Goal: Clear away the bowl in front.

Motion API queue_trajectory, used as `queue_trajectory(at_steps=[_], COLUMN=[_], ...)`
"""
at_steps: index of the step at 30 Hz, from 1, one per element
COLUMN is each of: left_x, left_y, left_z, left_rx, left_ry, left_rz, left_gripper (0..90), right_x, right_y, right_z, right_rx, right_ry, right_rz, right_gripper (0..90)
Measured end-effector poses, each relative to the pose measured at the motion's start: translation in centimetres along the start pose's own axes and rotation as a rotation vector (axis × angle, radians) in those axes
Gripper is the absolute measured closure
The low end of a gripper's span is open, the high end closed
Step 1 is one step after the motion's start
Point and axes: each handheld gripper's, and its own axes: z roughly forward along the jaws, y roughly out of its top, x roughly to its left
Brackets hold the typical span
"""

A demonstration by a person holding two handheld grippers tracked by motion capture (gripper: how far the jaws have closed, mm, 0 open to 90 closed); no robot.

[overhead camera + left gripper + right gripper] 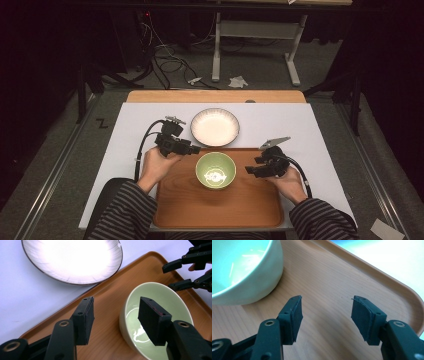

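My left gripper [113, 320] hangs wide open astride the green bowl's [155, 315] near rim, gripping nothing. My right gripper [325, 315], open and empty, waits beside the bowl on the tray [332, 285].

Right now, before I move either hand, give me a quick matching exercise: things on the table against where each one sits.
Things:
1. green bowl
2. white plate
3. left gripper
4. right gripper

Places:
A. on the white sheet beyond the tray
B. on the wooden tray
C. jaws open at the bowl's right
D. jaws open at the bowl's left rim

Pairs: 1-B, 2-A, 3-D, 4-C
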Motion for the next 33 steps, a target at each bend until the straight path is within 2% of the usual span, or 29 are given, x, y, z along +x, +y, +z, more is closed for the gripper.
queue_trajectory(at_steps=[6,9,14,17,21,23,27,30,33], left_x=[1.2,1.6,2.1,2.4,2.9,3.2,3.7,3.8,4.0], left_y=[-0.1,-0.1,-0.1,-0.2,-0.6,-0.7,-1.1,-1.4,-1.8], left_z=[-0.3,-0.3,-0.4,-0.2,0.2,0.5,0.9,1.1,1.5], left_rx=[-0.008,-0.023,-0.027,-0.04,-0.025,-0.027,-0.034,-0.032,-0.021], left_ry=[0.029,0.04,0.052,0.06,0.082,0.089,0.126,0.13,0.155], left_rz=[-0.008,-0.026,-0.022,-0.033,-0.015,-0.029,0.015,0.019,0.038], left_gripper=[46.2,46.0,45.9,46.0,46.0,46.0,46.2,46.2,46.2], right_x=[-0.1,-0.1,-0.1,-0.1,0.0,0.0,0.0,0.0,0.0], right_y=[0.0,0.0,0.0,0.0,0.0,0.0,0.0,0.0,0.0], right_z=[0.1,0.1,0.1,0.1,0.1,0.1,0.2,0.1,0.1], right_rx=[0.006,0.004,0.006,0.006,0.002,0.008,0.007,0.005,0.008], right_ry=[0.004,0.003,0.005,0.005,0.003,0.008,0.009,0.009,0.01], right_rz=[-0.005,-0.007,-0.005,-0.005,-0.004,0.0,-0.005,-0.007,-0.006], right_gripper=[43.4,43.3,43.3,43.4,43.4,43.4,43.4,43.4,43.4])
